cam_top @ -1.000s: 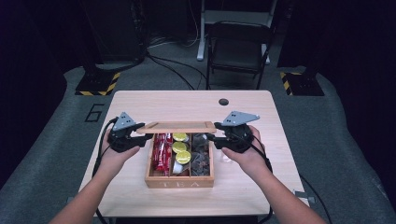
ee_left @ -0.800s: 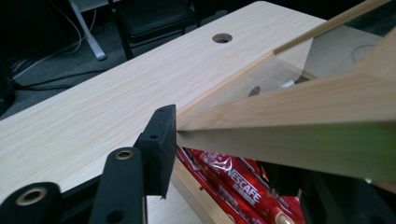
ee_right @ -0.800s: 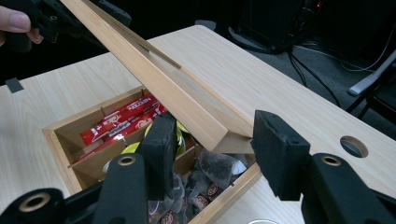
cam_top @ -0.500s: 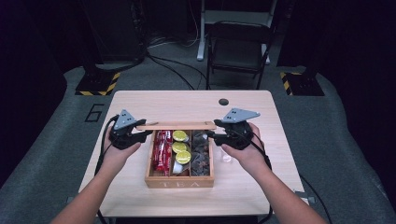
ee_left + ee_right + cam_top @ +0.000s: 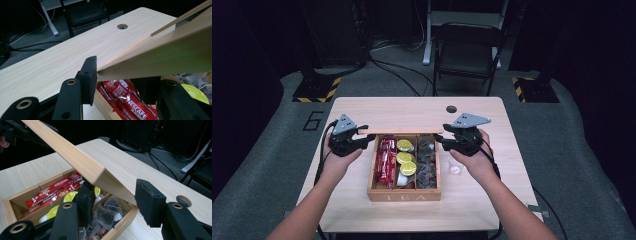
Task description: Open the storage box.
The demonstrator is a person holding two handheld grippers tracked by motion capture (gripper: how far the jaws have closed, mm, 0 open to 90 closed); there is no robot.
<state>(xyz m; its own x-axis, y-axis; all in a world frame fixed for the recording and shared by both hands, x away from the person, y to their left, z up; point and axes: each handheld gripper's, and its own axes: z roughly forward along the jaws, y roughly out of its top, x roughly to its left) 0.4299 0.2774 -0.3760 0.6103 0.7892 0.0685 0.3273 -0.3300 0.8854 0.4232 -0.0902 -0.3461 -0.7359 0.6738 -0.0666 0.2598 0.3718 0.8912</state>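
1. While the wooden tea box (image 5: 404, 192) sits mid-table toward the person's edge in the high view, its lid (image 5: 399, 131) stands raised along the far rim. Left gripper (image 5: 362, 141) is at the lid's left end, right gripper (image 5: 443, 142) at its right end. Table (image 5: 362, 107) bare beyond the box apart from a cable hole (image 5: 451, 108); a small clear cup (image 5: 455, 167) sits just right of the box under the right hand. Chair (image 5: 467, 52) and floor cables stand past the far edge.
2. Left gripper view: lid (image 5: 160, 60) tilted up, its end corner between the jaws, which have just been closing and now pinch it. Red Nescafe sachets (image 5: 127, 101) right below. Open tabletop ahead.
3. Right gripper view: lid (image 5: 75, 160) slants across; its corner lies between spread jaws, left pad against the underside, right pad apart. Tea bags (image 5: 106, 215) and yellow-lidded pods (image 5: 70, 196) crowd beneath.
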